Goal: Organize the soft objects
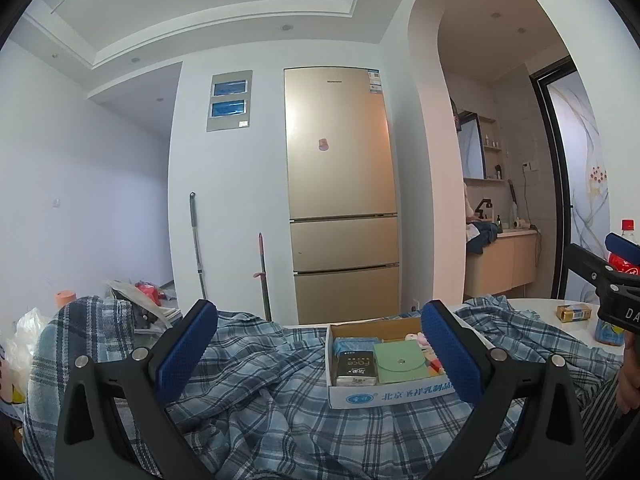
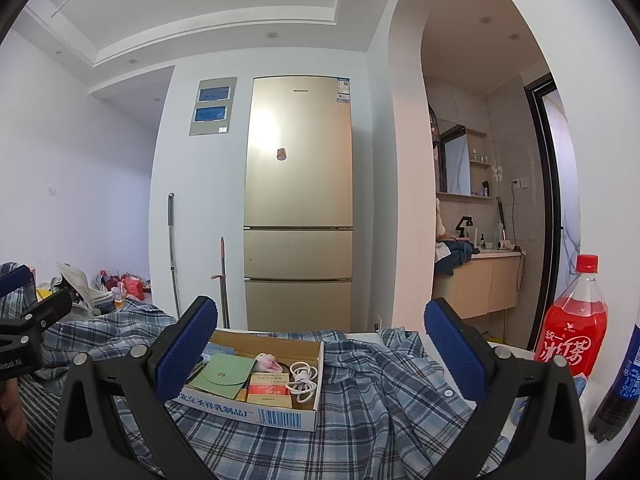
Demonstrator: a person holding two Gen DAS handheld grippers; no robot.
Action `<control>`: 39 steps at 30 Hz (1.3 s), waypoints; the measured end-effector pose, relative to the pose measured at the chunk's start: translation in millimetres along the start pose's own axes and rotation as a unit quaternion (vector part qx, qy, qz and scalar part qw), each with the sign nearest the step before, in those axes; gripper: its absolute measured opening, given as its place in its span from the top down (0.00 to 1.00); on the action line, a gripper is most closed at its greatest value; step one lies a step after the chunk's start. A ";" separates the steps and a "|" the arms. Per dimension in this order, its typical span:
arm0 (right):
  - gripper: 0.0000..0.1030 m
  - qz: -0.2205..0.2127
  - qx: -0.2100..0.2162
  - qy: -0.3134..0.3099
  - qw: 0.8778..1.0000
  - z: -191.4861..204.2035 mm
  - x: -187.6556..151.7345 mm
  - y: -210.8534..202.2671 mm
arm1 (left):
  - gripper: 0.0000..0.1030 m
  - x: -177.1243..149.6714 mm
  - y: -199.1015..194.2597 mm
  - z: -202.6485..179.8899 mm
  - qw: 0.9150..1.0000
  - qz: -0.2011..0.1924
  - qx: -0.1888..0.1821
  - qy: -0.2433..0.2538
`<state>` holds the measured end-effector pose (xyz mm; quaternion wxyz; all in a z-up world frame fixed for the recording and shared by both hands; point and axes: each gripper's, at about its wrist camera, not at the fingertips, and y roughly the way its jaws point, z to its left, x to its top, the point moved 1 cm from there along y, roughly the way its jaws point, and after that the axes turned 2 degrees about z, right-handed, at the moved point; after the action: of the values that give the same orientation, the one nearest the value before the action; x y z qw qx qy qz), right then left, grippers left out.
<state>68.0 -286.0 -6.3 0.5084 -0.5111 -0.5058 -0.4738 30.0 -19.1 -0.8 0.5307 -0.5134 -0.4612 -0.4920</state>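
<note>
Your left gripper (image 1: 318, 354) and right gripper (image 2: 320, 354) hover released above the rumpled blue plaid cotton shirt (image 2: 372, 412) covering the counter (image 1: 536, 308). Pinch it beside the shallow cardboard box (image 2: 308, 412), lifting carefully.

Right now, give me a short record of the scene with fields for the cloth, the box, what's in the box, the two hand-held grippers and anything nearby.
cloth: blue plaid shirt, crumpled, spread over the table
box: open cardboard box resting on the shirt
box contents: green pouch, white cable, red packet, tissue pack
left hand-held gripper: open, empty
right hand-held gripper: open, empty
nearby: red drink bottle at right; gold fridge behind
</note>
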 end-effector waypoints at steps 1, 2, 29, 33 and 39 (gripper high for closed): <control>0.00 -0.002 0.000 -0.002 1.000 0.8 0.5 -0.8 | 0.00 0.1 0.1 -0.7 1.000 0.000 0.000 0.001; 0.00 -0.004 0.001 -0.005 1.000 1.5 0.7 -1.8 | 0.00 0.1 -0.3 -0.8 1.000 0.000 0.000 0.002; 0.00 -0.018 0.005 -0.036 0.999 11.1 1.9 -9.5 | 0.00 -0.6 -9.1 -3.8 1.000 -0.022 -0.006 0.014; 0.00 -0.015 0.005 -0.035 0.999 10.7 1.8 -9.4 | 0.00 0.1 -13.7 -4.9 0.999 -0.031 -0.002 0.021; 0.00 -0.013 0.004 -0.034 0.999 10.6 2.7 -8.0 | 0.00 0.3 -7.2 1.2 1.000 -0.015 -0.001 0.007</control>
<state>59.8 -275.5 -3.7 0.4871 -0.5181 -0.5312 -0.4606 22.9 -17.9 0.2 0.5259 -0.5035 -0.4647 -0.5040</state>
